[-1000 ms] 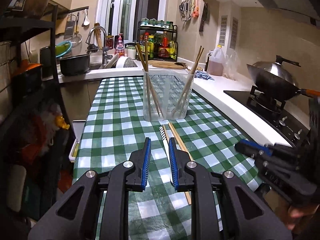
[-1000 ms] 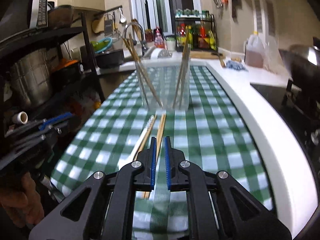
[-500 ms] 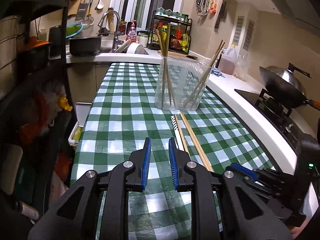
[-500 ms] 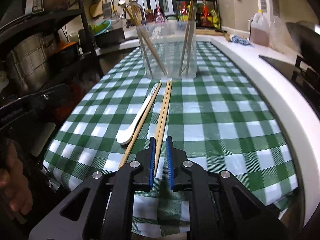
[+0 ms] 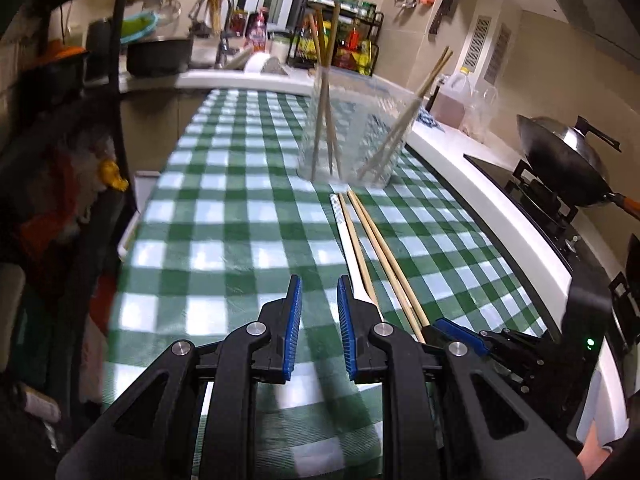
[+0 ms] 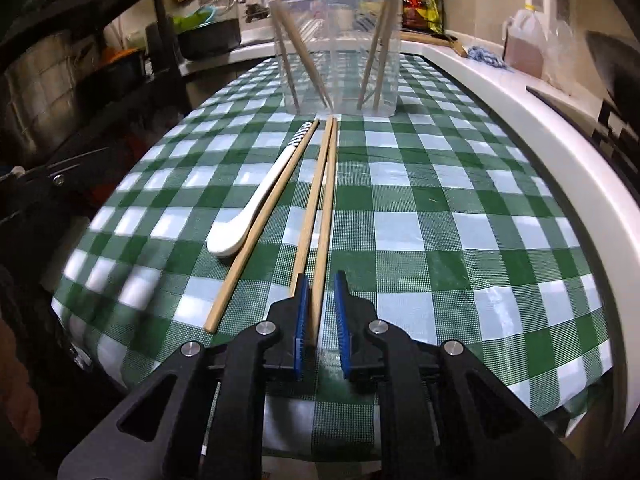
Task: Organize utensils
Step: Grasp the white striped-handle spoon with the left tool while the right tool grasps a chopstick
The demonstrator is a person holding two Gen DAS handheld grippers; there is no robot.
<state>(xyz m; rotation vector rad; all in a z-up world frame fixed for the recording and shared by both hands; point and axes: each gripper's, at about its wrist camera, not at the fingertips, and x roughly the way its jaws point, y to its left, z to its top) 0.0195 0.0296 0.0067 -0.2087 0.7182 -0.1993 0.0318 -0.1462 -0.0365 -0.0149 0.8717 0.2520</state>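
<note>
Three loose chopsticks (image 6: 320,200) lie lengthwise on the green checked cloth (image 6: 420,208) that covers the worktop, their far tips just short of the clear plastic container (image 6: 336,52). Two lie side by side; the third (image 6: 264,216) lies to their left, alongside a white spoon (image 6: 256,204) whose bowl faces the near edge. The container stands upright and holds two pairs of chopsticks, one pair leaning to each side.

The right gripper (image 6: 320,316) sits low at the near ends of the paired chopsticks. Its fingers are parted, and the end of one chopstick lies in the gap beside the left blue pad; no closure on it is visible.

The left gripper (image 5: 318,320) hovers over the cloth, fingers parted and holding nothing, just left of the spoon.
</note>
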